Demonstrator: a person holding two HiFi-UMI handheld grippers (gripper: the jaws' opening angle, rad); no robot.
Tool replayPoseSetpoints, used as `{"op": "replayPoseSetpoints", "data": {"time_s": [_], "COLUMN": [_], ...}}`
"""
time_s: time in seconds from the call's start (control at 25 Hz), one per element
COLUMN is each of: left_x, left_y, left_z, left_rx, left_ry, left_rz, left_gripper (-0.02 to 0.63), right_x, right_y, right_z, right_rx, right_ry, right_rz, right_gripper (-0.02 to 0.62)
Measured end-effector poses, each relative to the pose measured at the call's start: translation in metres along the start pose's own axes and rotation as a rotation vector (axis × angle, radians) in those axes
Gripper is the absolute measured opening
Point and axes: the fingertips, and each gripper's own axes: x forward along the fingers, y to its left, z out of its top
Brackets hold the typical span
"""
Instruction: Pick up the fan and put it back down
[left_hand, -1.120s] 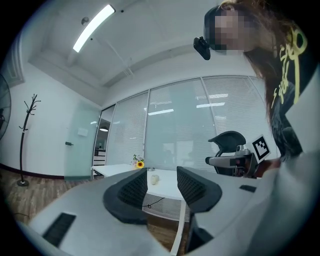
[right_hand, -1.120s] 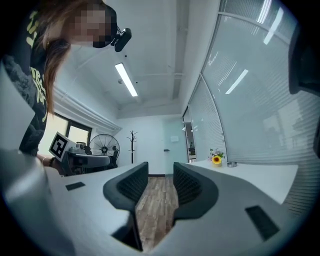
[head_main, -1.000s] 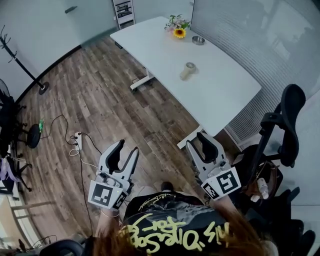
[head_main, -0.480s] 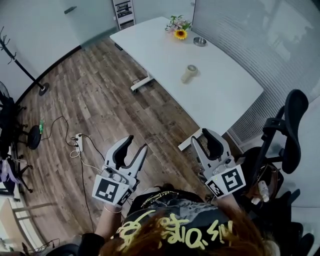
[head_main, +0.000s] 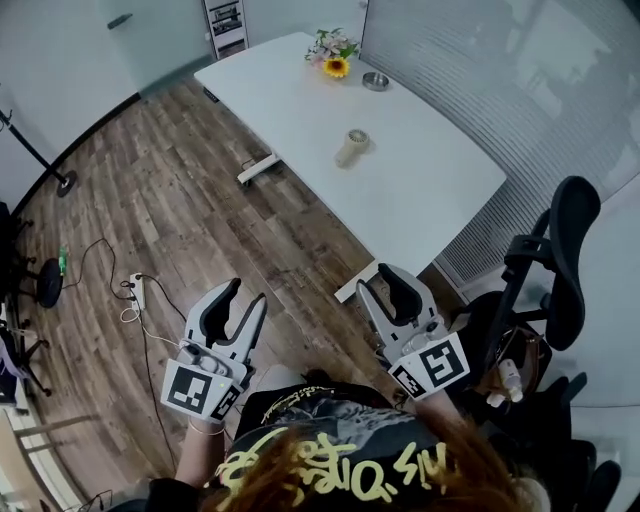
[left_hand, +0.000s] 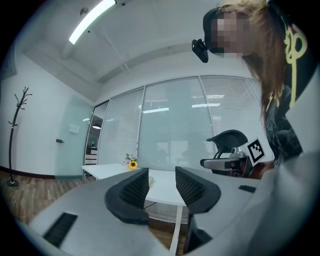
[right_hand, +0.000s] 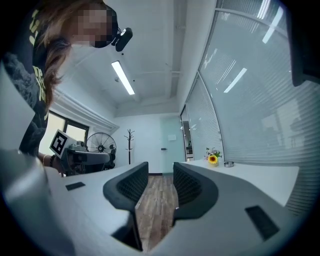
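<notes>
Fan (right_hand: 101, 141) stood way off at the far left, well apart from both tools. Left tool (head_main: 246, 298) hung level over the wood floor (head_main: 200, 200), jaws fairly wide with nothing between them, and they'd just been closing a bit. Right tool (head_main: 384, 284) was alongside it, also empty, with a narrower gap. The white table (head_main: 430, 190) sat ahead on the right, with sunflowers (head_main: 335, 66) at its far end.
</notes>
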Motion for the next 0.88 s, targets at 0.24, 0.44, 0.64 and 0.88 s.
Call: {"op": "replayPoseSetpoints", "data": {"time_s": [0.24, 0.44, 0.64, 0.88], "left_x": [-0.003, -0.001, 0.037, 0.122], "left_y": [-0.001, 0.027, 0.054, 0.086], "left_z": [-0.02, -0.026, -0.029, -0.032], "left_rx": [0.008, -0.016, -0.008, 0.0], "left_ry": [0.035, 0.037, 0.025, -0.013], "left_rz": [0.03, 0.065, -0.019, -0.14], "left_gripper": [0.152, 0.149, 0.147, 0.143], "right_x": [0.012, 0.037, 0.066, 0.11], "right_y": [0.002, -0.001, -0.016, -0.075], "right_z": [-0.029, -0.038, -0.039, -0.043], "right_rx": [0.021, 0.024, -0.016, -0.034], "right_ry": [0.062, 0.067, 0.064, 0.075], "right_rz": [0.047, 0.057, 0.008, -0.094], "right_gripper": [0.14, 0.14, 0.14, 0.14]}}
